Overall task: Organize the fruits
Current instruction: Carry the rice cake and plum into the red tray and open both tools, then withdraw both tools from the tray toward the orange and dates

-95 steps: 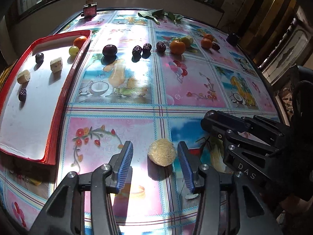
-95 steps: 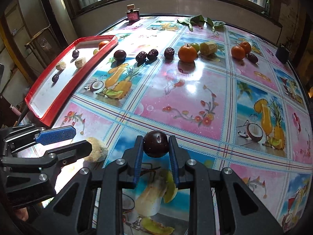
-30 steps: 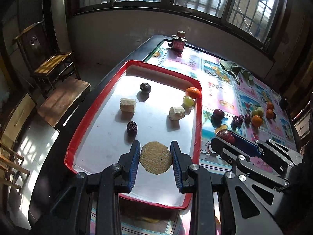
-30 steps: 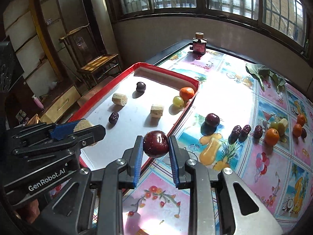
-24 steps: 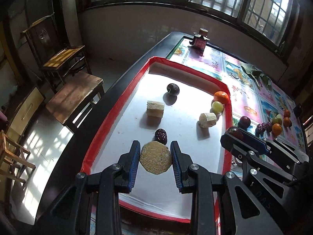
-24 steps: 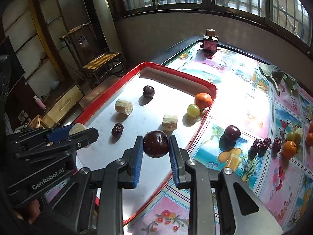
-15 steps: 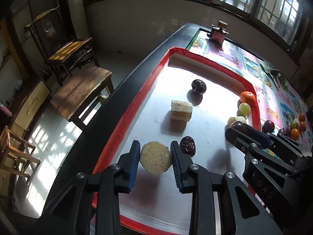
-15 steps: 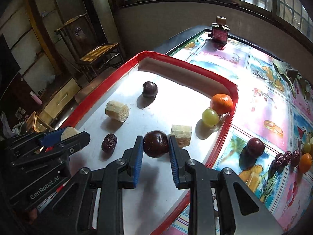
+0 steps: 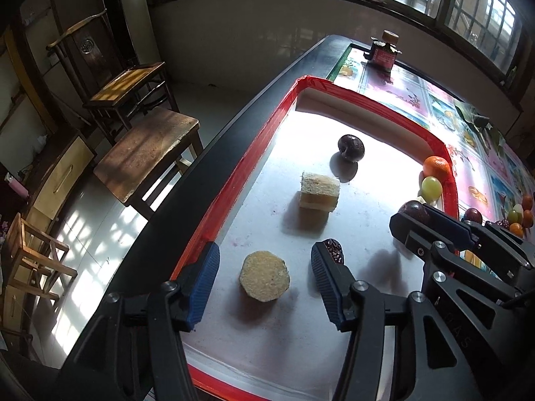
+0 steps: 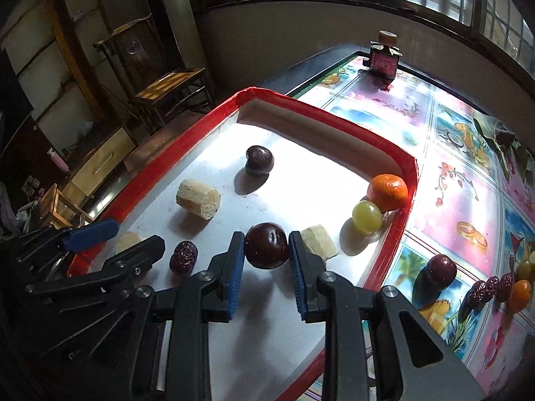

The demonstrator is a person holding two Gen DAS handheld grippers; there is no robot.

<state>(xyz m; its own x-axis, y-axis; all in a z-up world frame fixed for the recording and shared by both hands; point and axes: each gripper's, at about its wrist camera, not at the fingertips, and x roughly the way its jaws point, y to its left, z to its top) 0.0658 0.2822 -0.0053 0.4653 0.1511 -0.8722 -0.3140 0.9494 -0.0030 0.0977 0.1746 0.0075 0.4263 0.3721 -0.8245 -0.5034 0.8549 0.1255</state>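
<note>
A red-rimmed white tray (image 9: 240,180) (image 10: 321,113) lies at the table's left end. My left gripper (image 9: 264,277) is open over its near left part, and a round tan fruit slice (image 9: 264,280) lies on the tray floor between the fingers. My right gripper (image 10: 265,252) is shut on a dark red plum (image 10: 266,250) just above the tray; it also shows in the left wrist view (image 9: 414,210). In the tray lie another plum (image 10: 259,160), two tan chunks (image 10: 199,198) (image 10: 318,242), a wrinkled date (image 10: 184,257), a green grape (image 10: 367,216) and an orange (image 10: 388,192).
On the patterned tablecloth right of the tray sit a plum (image 10: 441,270), several dates (image 10: 491,288) and an orange (image 10: 520,290). A small red bottle (image 10: 384,56) stands at the far edge. Wooden chairs (image 9: 133,100) stand on the floor left of the table.
My left gripper has opened and let the tan slice down onto the tray. My right gripper has come lower over the tray, still holding the plum.
</note>
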